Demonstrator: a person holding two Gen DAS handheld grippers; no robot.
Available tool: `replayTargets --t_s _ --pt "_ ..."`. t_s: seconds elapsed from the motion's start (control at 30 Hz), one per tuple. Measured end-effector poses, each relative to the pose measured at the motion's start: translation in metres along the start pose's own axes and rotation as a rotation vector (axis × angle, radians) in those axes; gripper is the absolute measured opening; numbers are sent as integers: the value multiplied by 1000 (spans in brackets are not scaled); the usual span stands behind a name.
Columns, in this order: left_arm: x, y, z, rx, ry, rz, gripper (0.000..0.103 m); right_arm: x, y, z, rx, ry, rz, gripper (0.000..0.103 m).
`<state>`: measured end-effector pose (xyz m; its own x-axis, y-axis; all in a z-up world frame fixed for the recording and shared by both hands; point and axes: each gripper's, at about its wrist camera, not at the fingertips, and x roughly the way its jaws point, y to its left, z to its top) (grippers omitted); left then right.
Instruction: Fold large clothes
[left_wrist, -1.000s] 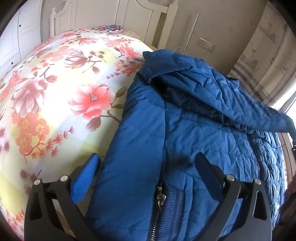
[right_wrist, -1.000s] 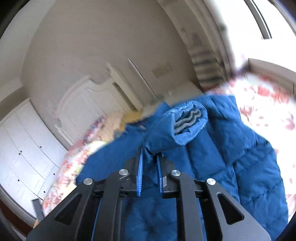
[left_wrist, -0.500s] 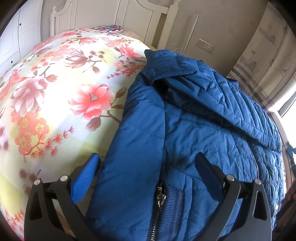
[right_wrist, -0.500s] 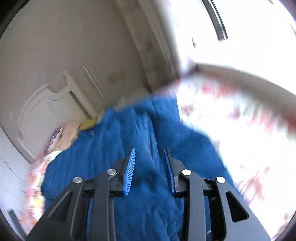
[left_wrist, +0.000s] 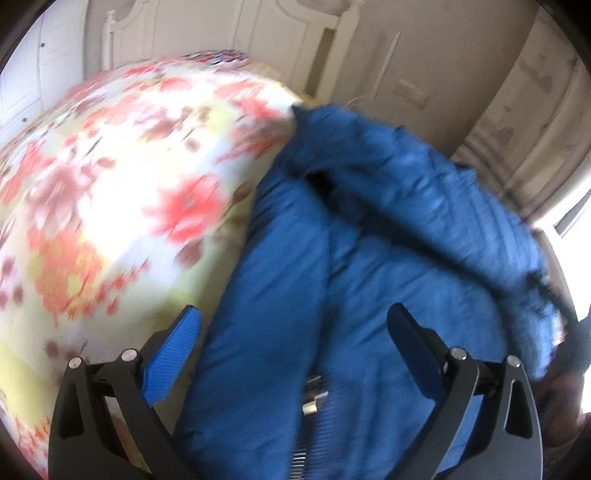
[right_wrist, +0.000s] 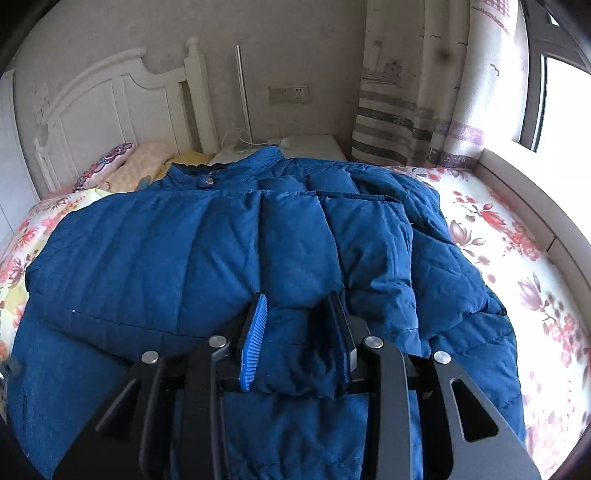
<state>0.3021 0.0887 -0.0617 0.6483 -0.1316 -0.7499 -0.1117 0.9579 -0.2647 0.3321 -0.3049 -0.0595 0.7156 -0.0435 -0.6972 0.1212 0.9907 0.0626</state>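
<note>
The floral bed is carrying the blue puffer jacket, its length running from collar by the headboard toward both grippers. The right gripper is straddling the folded-over sleeve, jaws part-spread, apparently not pinching; the left gripper is hovering wide apart over the zipper.

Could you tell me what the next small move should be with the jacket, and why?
Probably draw the right gripper back clear of the sleeve. Its jaws stand apart around the sleeve end, which lies across the blue jacket, so that fold looks placed. The left gripper hangs open over the zipper.
</note>
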Motion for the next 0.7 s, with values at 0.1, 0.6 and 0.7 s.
replayTargets --t_s 0.1,0.6,0.7 --pt "-21 -30 36 50 -98 -49 101 1 8 -1 -23 5 0 45" --pt "96 -109 74 325 2 147 101 6 25 2 -72 20 38 74" --pt "75 -129 88 329 -67 89 101 6 26 2 -73 20 39 75"
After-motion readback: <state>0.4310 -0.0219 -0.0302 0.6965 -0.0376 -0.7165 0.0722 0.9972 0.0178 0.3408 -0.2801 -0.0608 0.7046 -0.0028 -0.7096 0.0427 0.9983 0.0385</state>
